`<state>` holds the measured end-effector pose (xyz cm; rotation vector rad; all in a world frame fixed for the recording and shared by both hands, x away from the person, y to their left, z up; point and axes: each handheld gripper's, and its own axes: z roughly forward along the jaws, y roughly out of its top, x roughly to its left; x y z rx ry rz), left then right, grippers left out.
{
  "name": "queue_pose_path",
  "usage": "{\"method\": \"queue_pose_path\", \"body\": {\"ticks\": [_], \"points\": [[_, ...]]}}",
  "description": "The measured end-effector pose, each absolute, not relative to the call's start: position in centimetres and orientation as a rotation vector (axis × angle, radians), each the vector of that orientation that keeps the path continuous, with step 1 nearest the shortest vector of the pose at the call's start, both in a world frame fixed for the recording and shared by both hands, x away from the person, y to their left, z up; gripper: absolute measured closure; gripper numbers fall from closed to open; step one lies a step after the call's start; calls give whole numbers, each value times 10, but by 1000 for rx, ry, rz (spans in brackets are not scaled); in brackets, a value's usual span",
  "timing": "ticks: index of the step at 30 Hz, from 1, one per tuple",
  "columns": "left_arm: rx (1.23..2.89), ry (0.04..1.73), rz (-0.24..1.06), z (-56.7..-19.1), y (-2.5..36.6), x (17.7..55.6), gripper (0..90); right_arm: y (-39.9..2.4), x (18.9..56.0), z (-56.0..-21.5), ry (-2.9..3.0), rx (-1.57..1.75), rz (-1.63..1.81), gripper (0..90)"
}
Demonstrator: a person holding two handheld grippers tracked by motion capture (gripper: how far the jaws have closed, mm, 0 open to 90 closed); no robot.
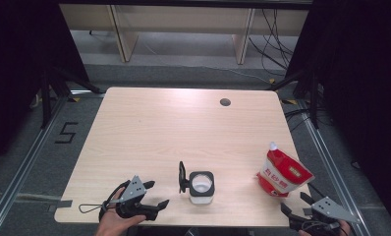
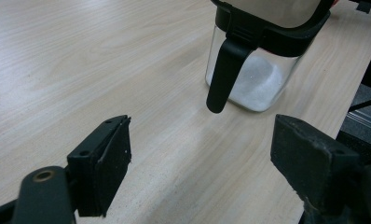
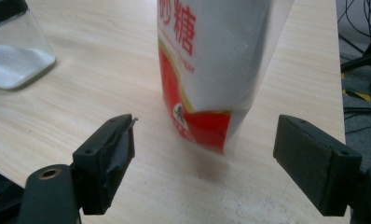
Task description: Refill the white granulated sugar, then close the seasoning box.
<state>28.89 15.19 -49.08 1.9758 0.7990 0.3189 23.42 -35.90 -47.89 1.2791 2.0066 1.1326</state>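
Both sets of fingers gape wide, empty: left gripper point(image 1: 152, 193) near jar point(image 1: 202, 187), right gripper point(image 1: 294, 202) near sugar bag point(image 1: 283, 174).

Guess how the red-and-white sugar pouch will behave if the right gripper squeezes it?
The sugar pouch looks like soft film, so it will probably dent and sag rather than hold shape. It stands upright near the table edge and seems full, so likely heavy for its size. Glossy film may slip between the open right gripper jaws.
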Motion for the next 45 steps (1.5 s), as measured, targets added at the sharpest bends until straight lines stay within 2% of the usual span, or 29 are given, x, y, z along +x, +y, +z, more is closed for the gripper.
{"method": "queue_pose_path", "body": {"ticks": [27,32,33,34,39,42,44,45], "points": [[1932,827,365,-472,155,291,220,-339,220,-487,2061,1247,1055,219],[1920,830,363,-468,156,292,335,-341,219,-485,2067,1262,1055,219],[1919,835,368,-467,155,292,335,-340,219,-486,2059,1270,1052,219],[1926,832,359,-466,155,294,406,-341,219,-486,2055,1256,1055,220],[1910,802,314,-463,151,293,590,-341,217,-486,2057,1263,1043,223],[1934,765,344,-459,147,292,726,-340,213,-486,2049,1315,1044,223],[1935,760,353,-458,145,291,803,-343,214,-486,2059,1265,1043,224],[1942,749,373,-457,144,291,803,-343,214,-486,2059,1265,1043,224]]}}
